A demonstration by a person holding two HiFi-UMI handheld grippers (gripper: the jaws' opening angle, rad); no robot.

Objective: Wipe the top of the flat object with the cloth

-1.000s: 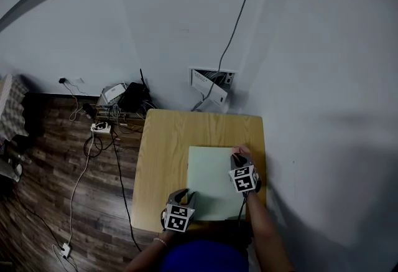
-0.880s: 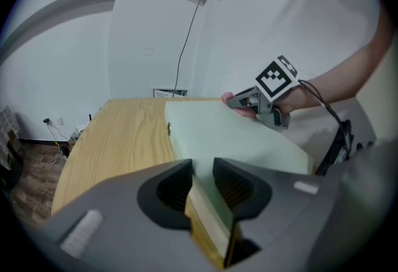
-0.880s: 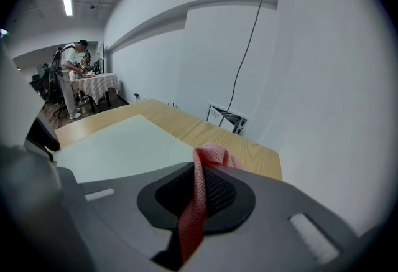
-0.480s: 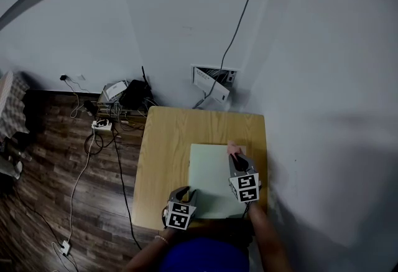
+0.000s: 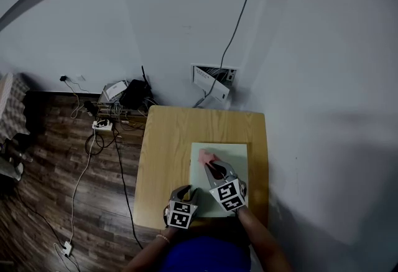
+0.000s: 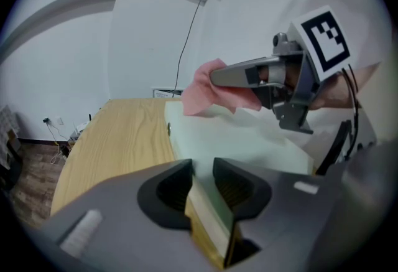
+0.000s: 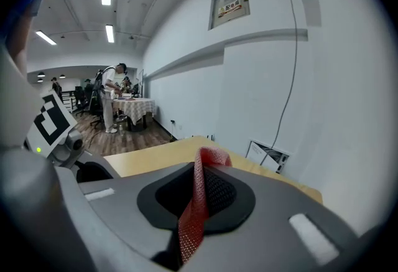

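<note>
the right hand-held gripper [image 5: 211,166] is clamped on the pink cloth [image 5: 204,155], over the far left part of the pale green board [image 5: 233,159] on the wooden surface [image 5: 163,152]. the rest of the board lies to its right and toward the person. the left hand-held gripper [image 6: 200,168] pinches the board's near edge.

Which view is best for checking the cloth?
Left gripper view: the pink cloth shows side-on, most of it visible, bunched in the right gripper over the board. Head view gives only a small pink patch ahead of that gripper. Right gripper view shows just a thin edge-on strip pinched between its jaws.
</note>
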